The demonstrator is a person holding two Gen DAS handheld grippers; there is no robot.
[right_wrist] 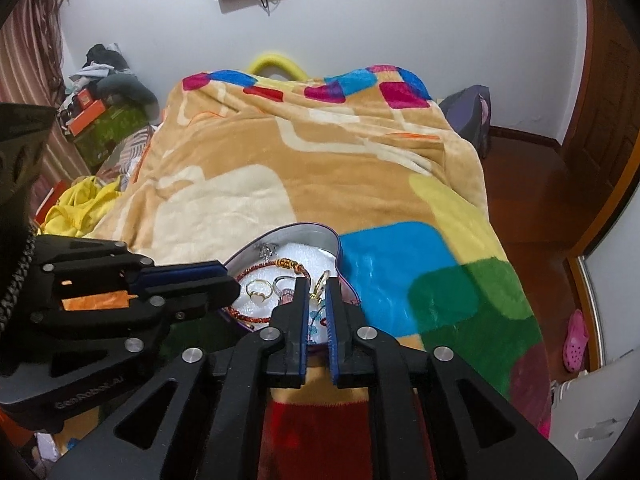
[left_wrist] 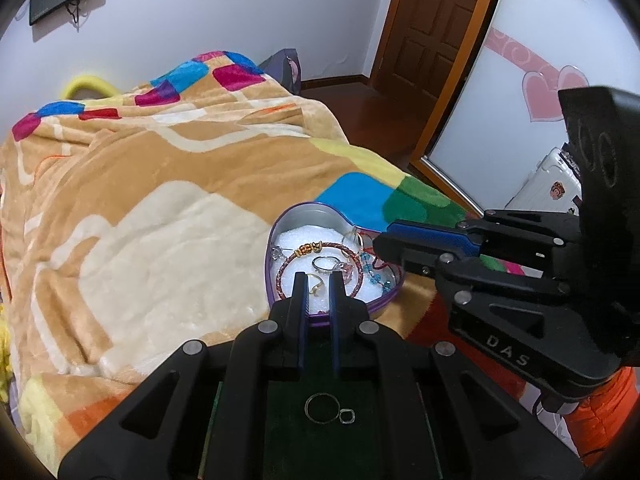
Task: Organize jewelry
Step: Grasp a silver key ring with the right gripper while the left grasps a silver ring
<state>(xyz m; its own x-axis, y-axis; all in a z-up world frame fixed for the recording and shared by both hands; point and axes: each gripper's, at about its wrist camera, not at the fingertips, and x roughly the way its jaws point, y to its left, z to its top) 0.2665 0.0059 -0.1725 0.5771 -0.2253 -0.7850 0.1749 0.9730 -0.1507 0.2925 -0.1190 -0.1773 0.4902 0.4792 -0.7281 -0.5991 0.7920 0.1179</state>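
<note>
A purple heart-shaped tin point(left_wrist: 308, 212) point(right_wrist: 296, 236) with white foam lies on the bed, holding a red braided bracelet point(left_wrist: 332, 245) point(right_wrist: 272, 266), rings point(left_wrist: 322, 263) point(right_wrist: 256, 290), blue bead earrings point(left_wrist: 376, 276) and a gold hoop point(right_wrist: 321, 281). My left gripper point(left_wrist: 319, 280) hovers over the tin's near edge, jaws slightly apart around a small gold ring point(left_wrist: 314, 286). My right gripper point(right_wrist: 318, 286) reaches into the tin from the right, jaws narrowly apart around the gold hoop. A dark green tray point(left_wrist: 320, 412) under the left gripper holds two rings point(left_wrist: 322, 408).
A tan fleece blanket point(left_wrist: 160, 200) with coloured squares covers the bed. Yellow clothes point(right_wrist: 80, 208) and boxes point(right_wrist: 104, 128) lie at the left. A wooden door point(left_wrist: 432, 20), floor, wardrobe point(left_wrist: 520, 120) and pink slipper point(right_wrist: 576, 338) are at the right.
</note>
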